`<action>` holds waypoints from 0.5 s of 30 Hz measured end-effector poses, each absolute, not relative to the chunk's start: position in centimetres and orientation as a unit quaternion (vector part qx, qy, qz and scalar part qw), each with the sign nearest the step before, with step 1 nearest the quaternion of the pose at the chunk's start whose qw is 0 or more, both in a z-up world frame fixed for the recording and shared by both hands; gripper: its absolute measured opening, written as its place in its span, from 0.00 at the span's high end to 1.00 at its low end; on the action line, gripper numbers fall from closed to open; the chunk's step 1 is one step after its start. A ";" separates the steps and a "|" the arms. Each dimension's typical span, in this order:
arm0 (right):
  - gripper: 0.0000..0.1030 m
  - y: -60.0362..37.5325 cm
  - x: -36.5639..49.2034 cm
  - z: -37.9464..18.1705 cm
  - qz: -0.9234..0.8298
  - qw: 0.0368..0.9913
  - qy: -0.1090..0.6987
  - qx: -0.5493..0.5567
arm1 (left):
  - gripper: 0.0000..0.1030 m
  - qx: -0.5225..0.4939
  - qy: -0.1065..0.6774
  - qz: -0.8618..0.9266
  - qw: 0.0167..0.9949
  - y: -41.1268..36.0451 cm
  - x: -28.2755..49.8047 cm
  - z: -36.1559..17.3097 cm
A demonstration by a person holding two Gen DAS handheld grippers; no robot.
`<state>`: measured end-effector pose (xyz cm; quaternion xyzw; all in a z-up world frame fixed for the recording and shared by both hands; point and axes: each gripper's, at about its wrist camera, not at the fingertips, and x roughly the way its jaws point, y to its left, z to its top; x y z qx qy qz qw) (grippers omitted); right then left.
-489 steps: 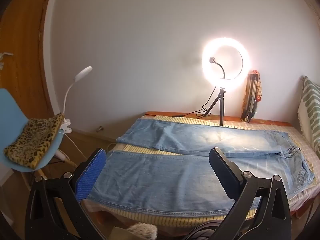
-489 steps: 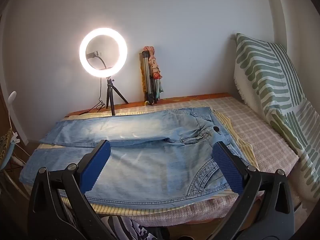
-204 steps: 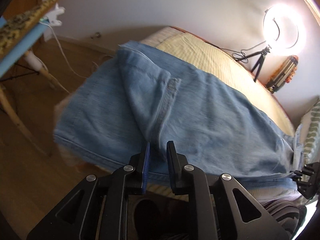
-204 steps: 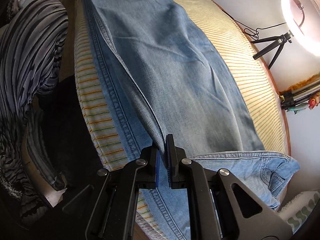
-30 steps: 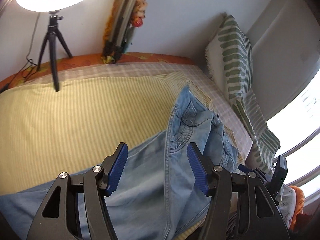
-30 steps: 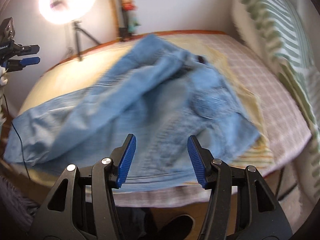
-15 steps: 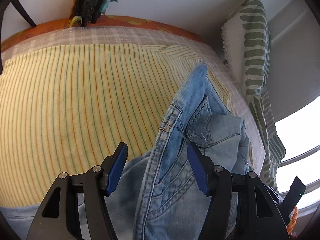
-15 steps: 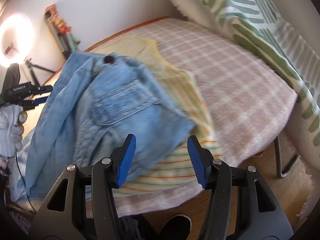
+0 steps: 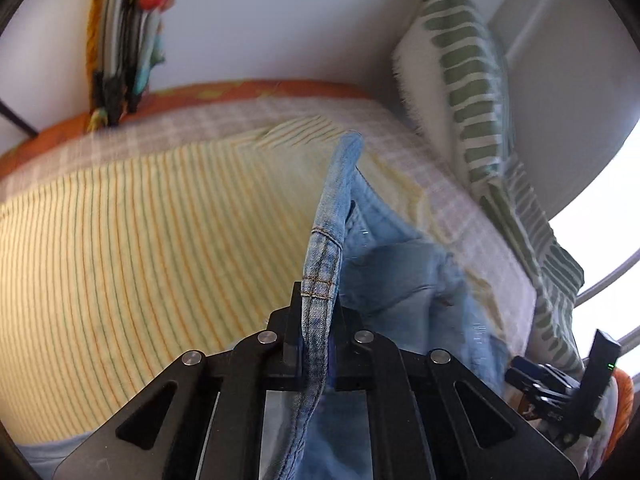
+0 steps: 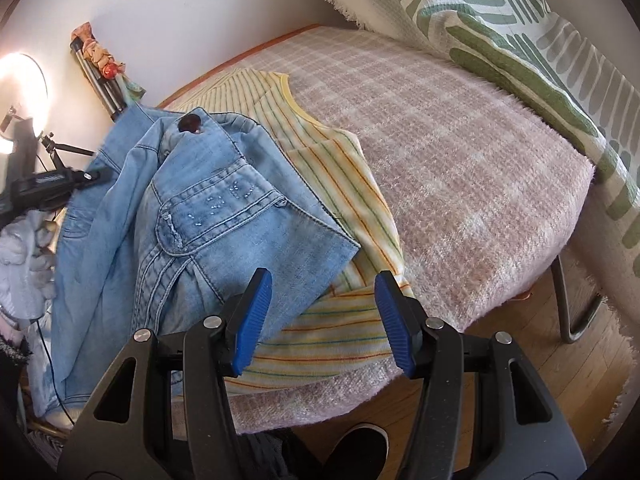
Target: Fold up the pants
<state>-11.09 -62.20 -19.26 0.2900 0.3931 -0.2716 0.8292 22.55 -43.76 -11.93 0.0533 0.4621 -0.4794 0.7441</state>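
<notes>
Two grippers: left gripper [image 9: 316, 332] clamps denim pants [image 9: 326, 248] waistband; right gripper [image 10: 324, 320] spread wide, ribbed blue pads.

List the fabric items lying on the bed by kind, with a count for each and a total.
Jeans: 1
Striped yellow cloth under the jeans: 1
Green-patterned pillow: 1
Pink checked blanket covering the bed: 1
Total: 4

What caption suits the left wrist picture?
Left gripper shut on the jeans waistband, above a striped sheet.
</notes>
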 end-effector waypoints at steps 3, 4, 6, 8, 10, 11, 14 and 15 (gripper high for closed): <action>0.46 -62.4 -11.4 -19.3 -0.275 0.827 0.392 0.294 | 0.94 0.058 0.435 -0.518 0.735 -43.6 19.8 -9.3; 0.46 -62.7 -11.6 -19.2 -0.279 0.826 0.387 0.299 | 0.94 0.065 0.427 -0.530 0.730 -43.7 18.6 -8.6; 0.46 -63.1 -12.2 -18.8 -0.279 0.828 0.371 0.315 | 0.94 0.084 0.416 -0.555 0.716 -43.9 15.9 -7.7; 0.46 -63.7 -12.9 -18.3 -0.259 0.831 0.344 0.353 | 0.94 0.094 0.412 -0.577 0.699 -44.3 13.2 -7.6; 0.46 -64.5 -13.9 -17.7 -0.230 0.834 0.305 0.399 | 0.94 0.100 0.414 -0.597 0.680 -44.8 10.8 -8.1; 0.46 -64.8 -14.4 -17.5 -0.221 0.833 0.290 0.416 | 0.94 0.105 0.417 -0.605 0.670 -45.2 9.5 -8.8; 0.45 -65.6 -15.0 -16.9 -0.184 0.834 0.260 0.450 | 0.94 0.116 0.426 -0.616 0.653 -46.3 7.2 -10.8; 0.44 -65.9 -14.9 -16.6 -0.171 0.836 0.256 0.454 | 0.94 0.119 0.432 -0.618 0.646 -46.7 6.5 -11.5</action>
